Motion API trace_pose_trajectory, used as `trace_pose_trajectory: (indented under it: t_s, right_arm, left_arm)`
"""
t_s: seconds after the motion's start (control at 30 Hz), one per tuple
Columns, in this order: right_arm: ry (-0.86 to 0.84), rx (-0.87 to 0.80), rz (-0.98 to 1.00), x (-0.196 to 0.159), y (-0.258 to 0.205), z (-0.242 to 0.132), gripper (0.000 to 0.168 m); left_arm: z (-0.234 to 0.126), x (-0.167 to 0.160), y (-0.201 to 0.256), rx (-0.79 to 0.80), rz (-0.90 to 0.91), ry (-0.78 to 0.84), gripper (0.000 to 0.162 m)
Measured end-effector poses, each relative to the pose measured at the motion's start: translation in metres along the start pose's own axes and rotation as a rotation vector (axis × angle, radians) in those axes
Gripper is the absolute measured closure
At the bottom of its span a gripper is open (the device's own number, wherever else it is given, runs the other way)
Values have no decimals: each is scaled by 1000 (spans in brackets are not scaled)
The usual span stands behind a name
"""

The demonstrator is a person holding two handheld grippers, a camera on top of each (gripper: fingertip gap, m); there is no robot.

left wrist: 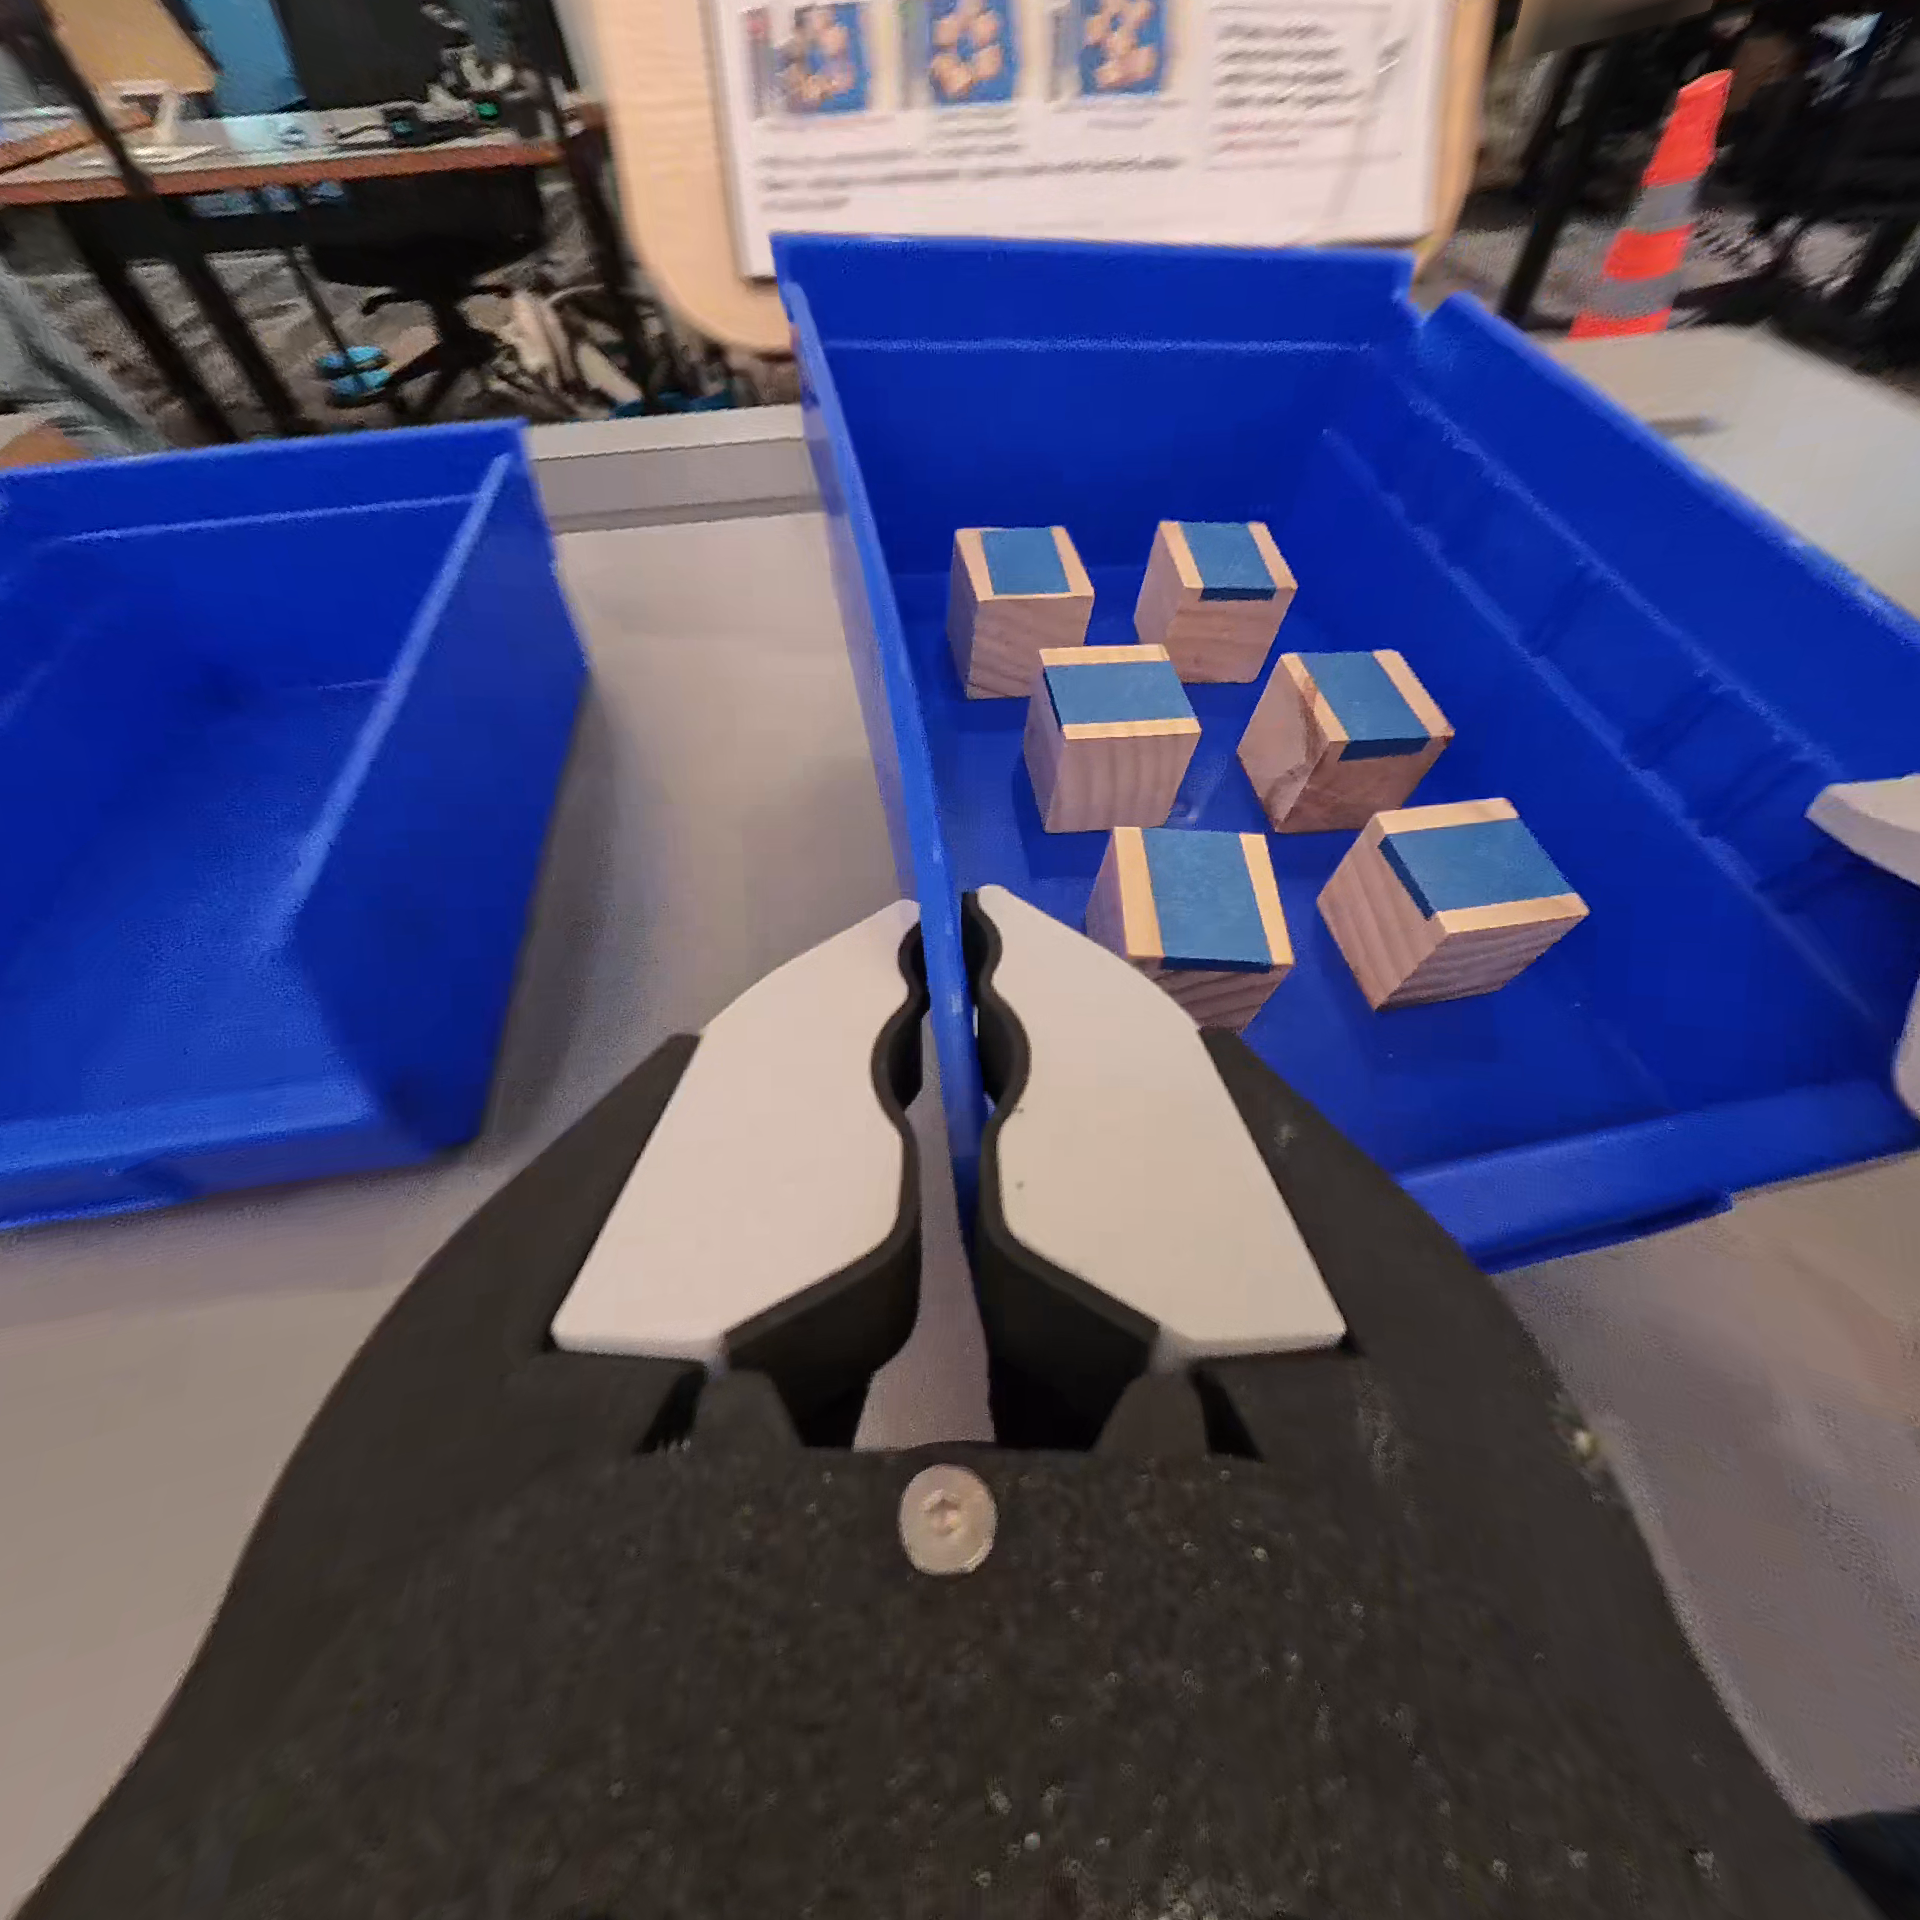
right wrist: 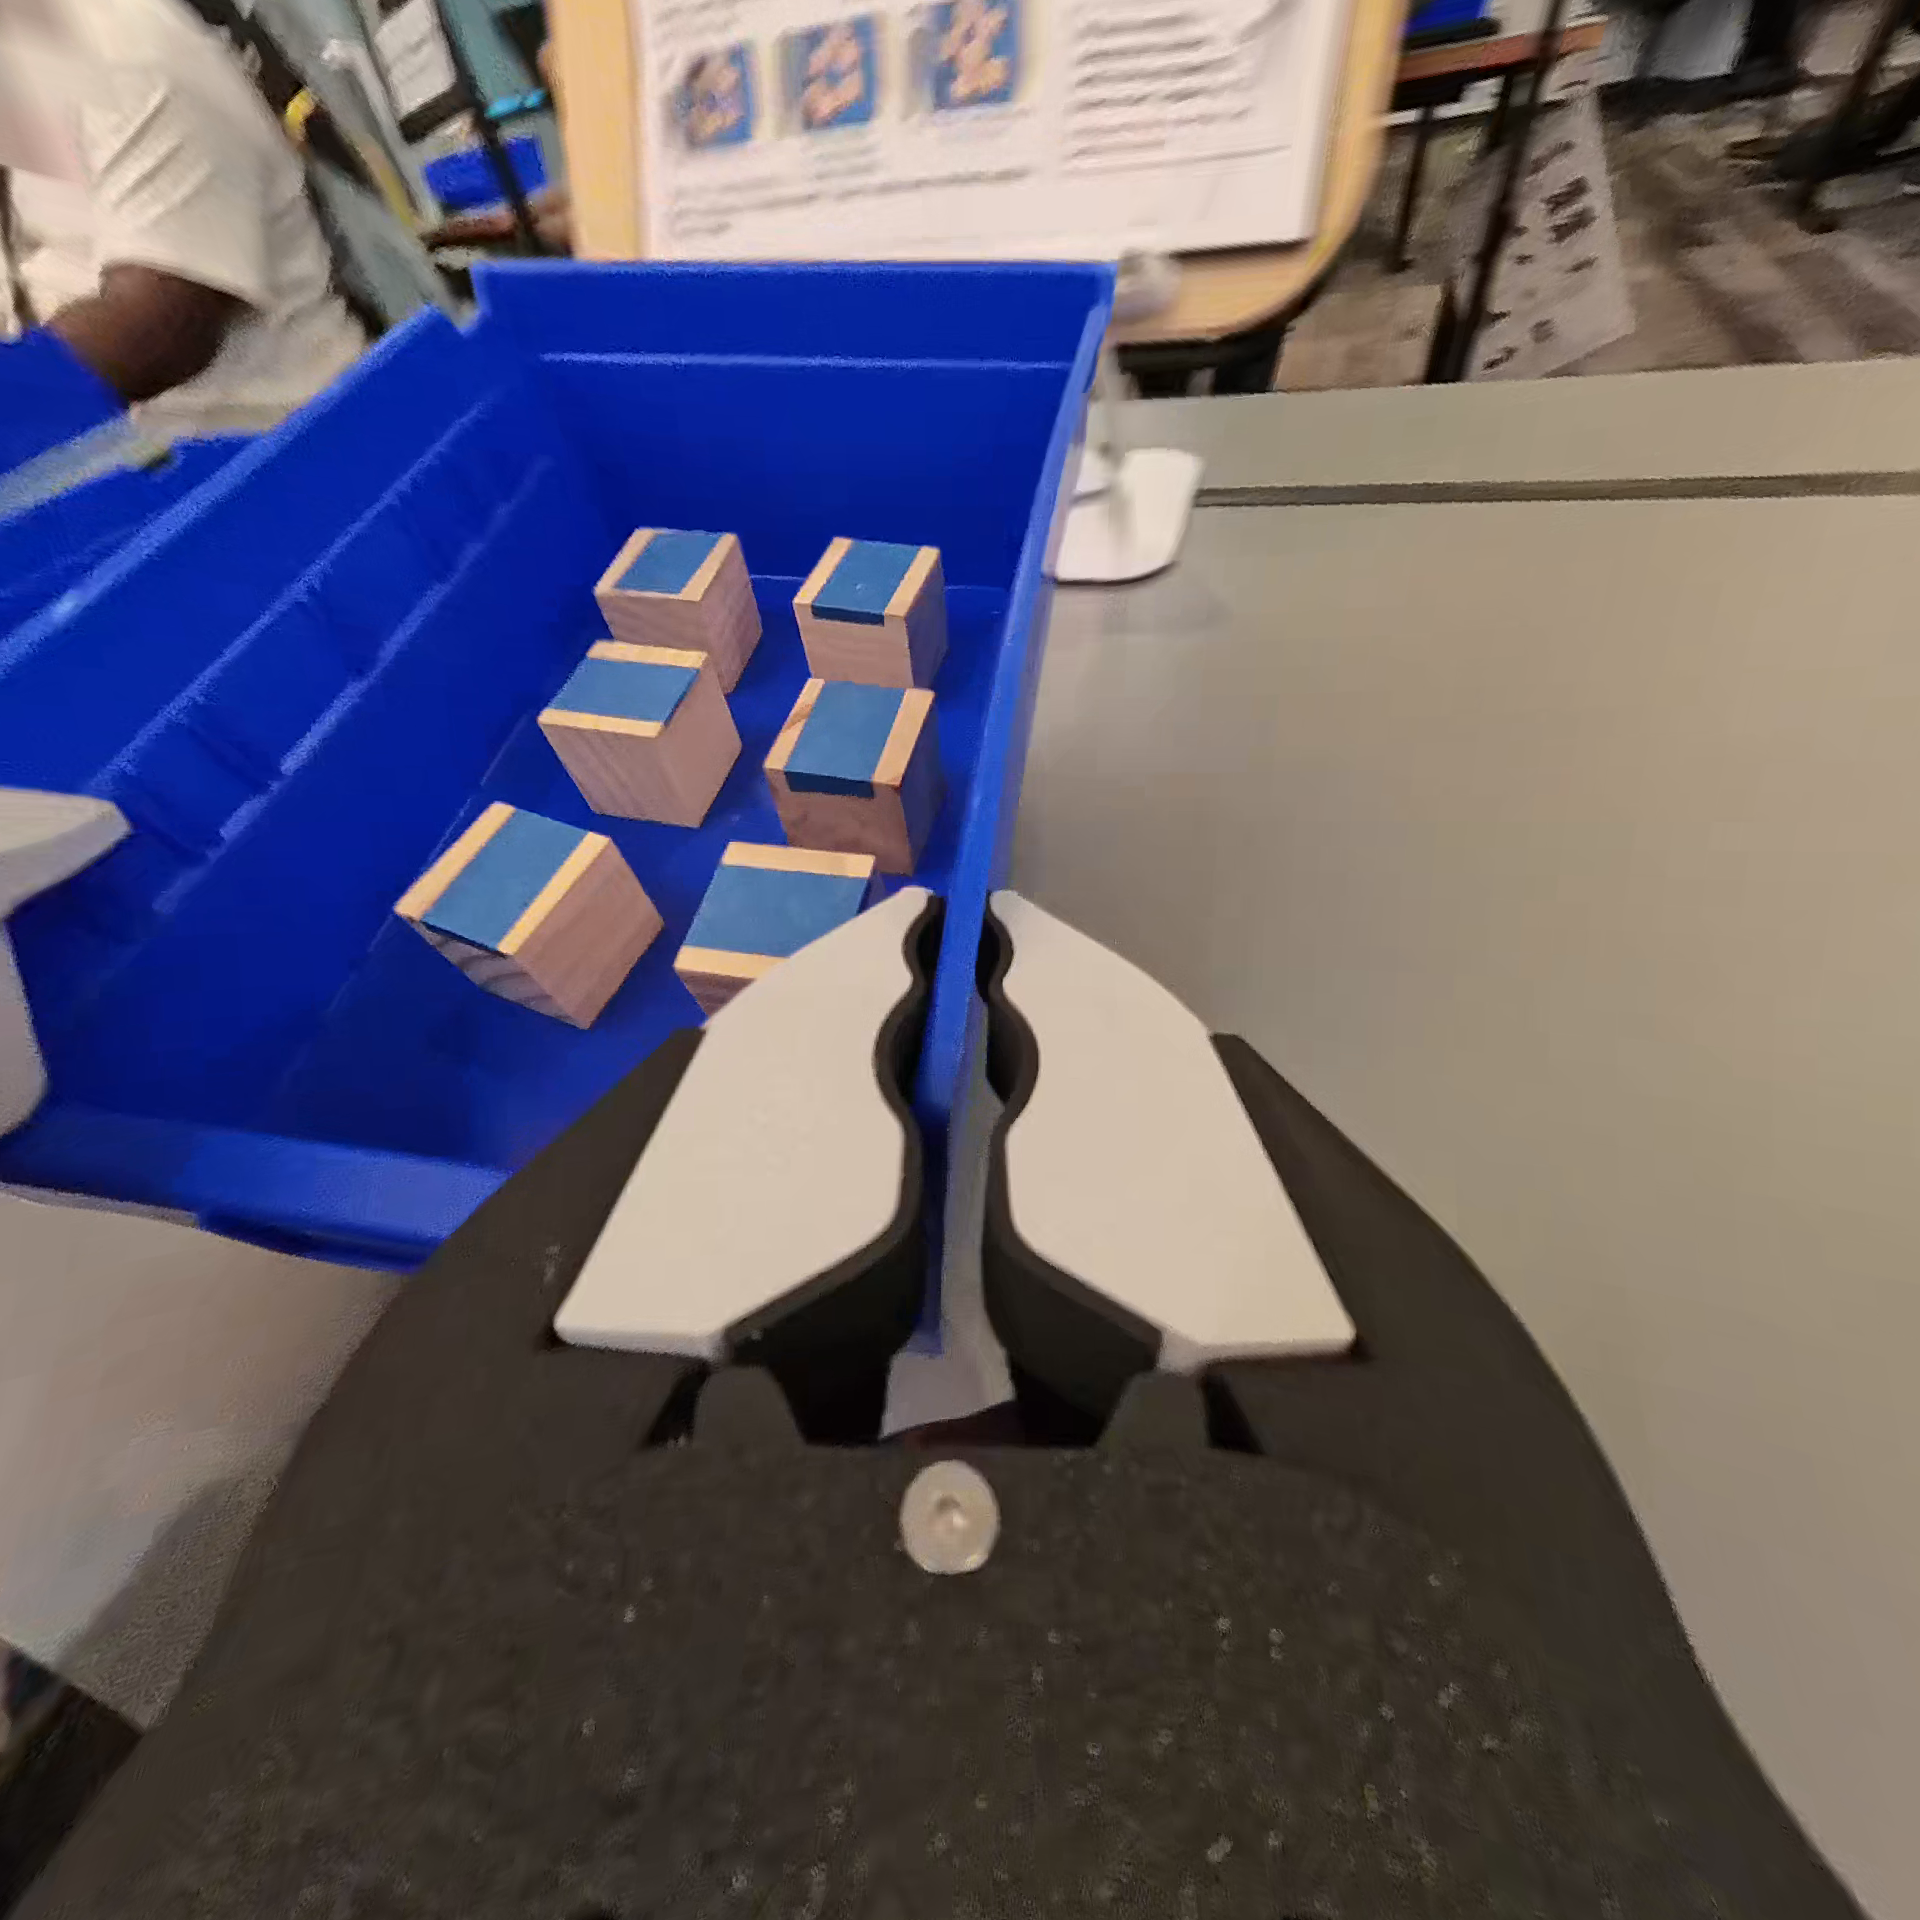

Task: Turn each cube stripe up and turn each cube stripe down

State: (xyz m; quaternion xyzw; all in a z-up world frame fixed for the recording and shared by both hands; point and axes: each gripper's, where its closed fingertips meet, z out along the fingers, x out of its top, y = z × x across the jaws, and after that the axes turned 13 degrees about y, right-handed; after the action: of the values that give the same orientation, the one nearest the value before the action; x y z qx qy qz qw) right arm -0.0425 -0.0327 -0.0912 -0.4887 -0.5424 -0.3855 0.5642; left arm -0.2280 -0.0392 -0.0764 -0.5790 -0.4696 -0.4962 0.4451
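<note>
**Both grippers clamp the bin walls**

Left gripper [left wrist: 948, 914] is clenched on the left wall of the blue bin [left wrist: 1621, 1195], fingers pinching either side of the thin plastic. Over on the other side, the right gripper [right wrist: 961, 914] is clenched on the bin's right wall. Inside sit six wooden cubes [left wrist: 1110, 736], every one blue stripe up, clustered in three loose pairs at 1 o'clock from the left gripper. A second blue bin [left wrist: 312, 790] sits at 10 o'clock on the grey table [right wrist: 1455, 831].
</note>
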Motion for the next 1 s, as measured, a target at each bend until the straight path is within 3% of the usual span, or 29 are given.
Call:
trace_pose_trajectory:
  t_s: [0.17, 0.37, 0.4, 0.47, 0.53, 0.67, 0.77, 0.9, 1.0]
  right_arm:
    - [-81, 85, -24, -29, -41, 24, 162]
    - [-86, 122, -35, -28, -42, 22, 156]
    - [-75, 151, -29, -27, -42, 20, 154]
    - [-36, 218, -37, -23, -44, 11, 142]
    - [31, 241, -90, -16, -38, -8, 136]
    - [276, 298, -154, 21, -39, -58, 138]
    - [362, 316, -221, 27, -45, -86, 150]
    - [340, 350, -199, 20, -53, -95, 151]
    - [301, 365, -180, 10, -57, -89, 150]
  left_arm:
    - [-1, -24, -45, 51, -10, -67, 159]
    - [3, -42, -39, -91, -183, -108, 146]
    - [1, -42, -35, -135, -211, -120, 138]
    - [-7, -43, -31, -209, -259, -164, 102]
    - [-25, -40, -39, -258, -296, -170, 96]
    - [-55, -27, -105, -262, -369, -125, 96]
    - [-56, -25, -176, -253, -365, -126, 88]
    - [-28, -47, -296, 11, -181, -134, 89]
    - [-2, -50, -322, 5, -266, -98, 87]
